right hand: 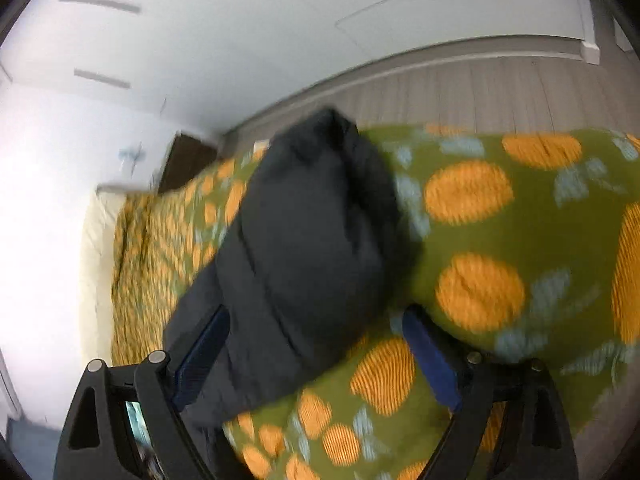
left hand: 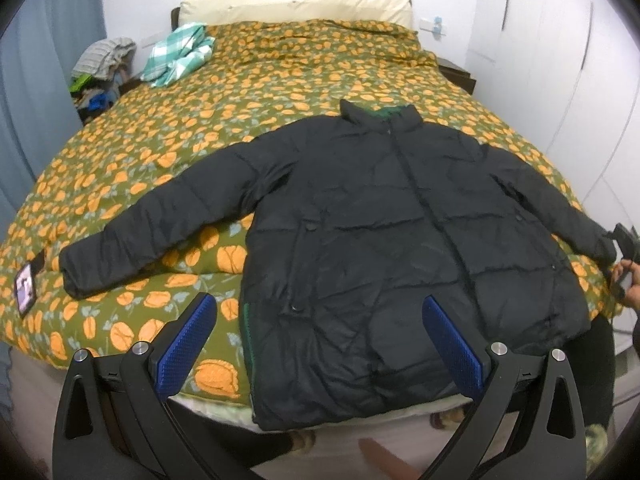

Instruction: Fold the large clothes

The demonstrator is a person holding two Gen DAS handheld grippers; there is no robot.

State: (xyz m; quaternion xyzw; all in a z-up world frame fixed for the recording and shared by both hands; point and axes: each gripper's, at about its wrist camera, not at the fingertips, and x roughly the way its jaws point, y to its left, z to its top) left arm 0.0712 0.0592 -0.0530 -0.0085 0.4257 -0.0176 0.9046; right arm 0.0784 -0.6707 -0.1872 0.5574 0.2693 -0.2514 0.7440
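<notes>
A wide bed covered with an olive-green quilt printed with orange flowers [left hand: 280,80] fills most of the left wrist view. On its near half lies a large black quilted puffer jacket [left hand: 380,220], front side up with the collar toward the headboard and the hem hanging just over the near edge of the bed. Both sleeves are spread outward: one reaches toward the left edge of the bed, the other toward the right edge.

A cream pillow [left hand: 296,4] lies across the head of the bed, and a crumpled teal-and-white checked cloth [left hand: 180,54] lies on the quilt near the far left corner. A heap of mixed clothes [left hand: 102,74] sits beside the bed on that side. A small black-framed card with a purple-and-white face [left hand: 26,286] lies on the quilt just beyond the left sleeve's cuff.

The left claw [left hand: 318,332] hovers above the hem area near the foot of the bed, its blue-padded fingers [left hand: 188,340] spread wide apart and not touching anything; the jacket's lower body shows between and beyond them.

The right claw [right hand: 316,344], seen blurred in its own view, is also spread apart. The black sleeve [right hand: 304,248] passes between its fingers, lying close along the left finger [right hand: 202,356] and apart from the other; whether it touches that finger is unclear through the blur. In the left wrist view this claw appears at the right sleeve's cuff [left hand: 622,240], at the right edge of the bed.
</notes>
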